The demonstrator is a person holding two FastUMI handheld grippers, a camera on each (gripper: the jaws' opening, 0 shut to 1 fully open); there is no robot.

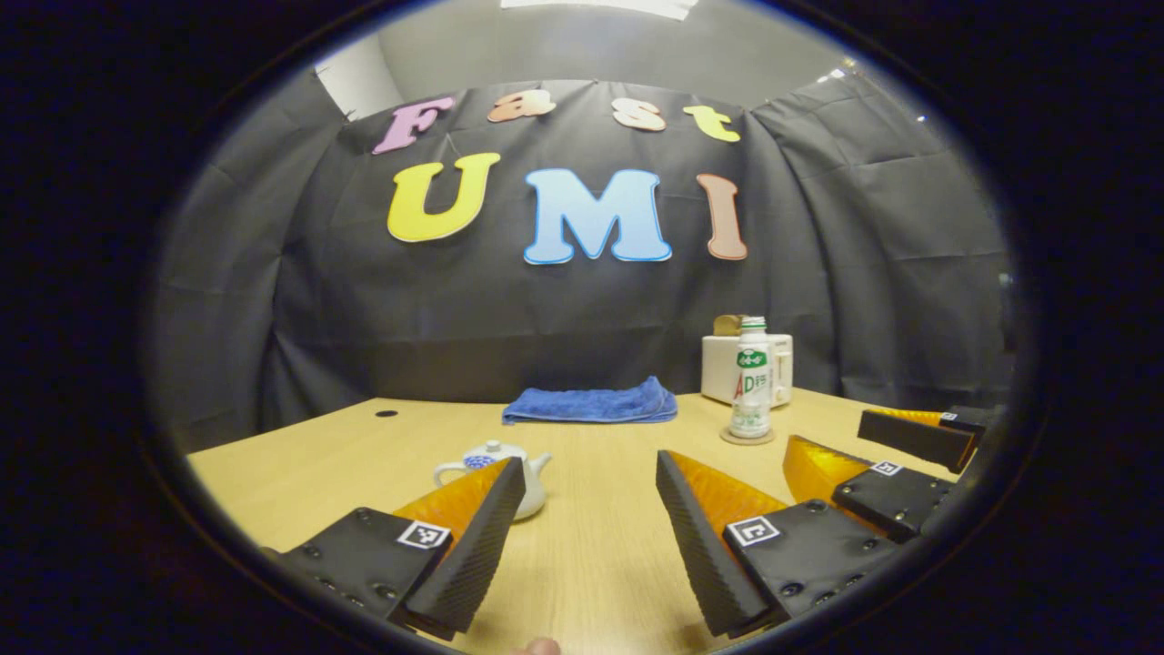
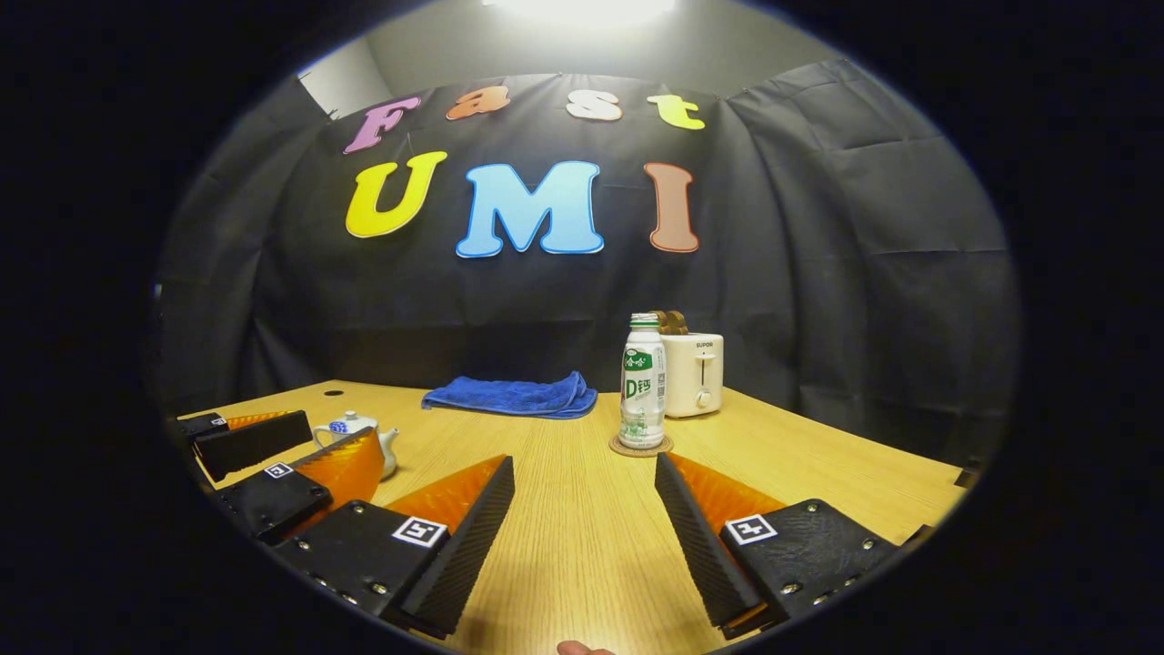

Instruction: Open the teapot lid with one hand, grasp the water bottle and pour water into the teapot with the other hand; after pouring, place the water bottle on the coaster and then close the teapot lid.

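Left gripper view: the left gripper hangs low over the pale wooden table, fingers spread wide, nothing between them. The small white porcelain teapot with blue pattern sits just beyond its left finger, lid on. The lidded white-and-green plastic water bottle stands upright on the round coaster.

Right gripper view: the right gripper is likewise agape and empty, bottle straight ahead on its coaster. This fits either start or finish. The bottle looks light and smooth, best squeezed mid-body; the porcelain lid is fragile, taken by its knob.
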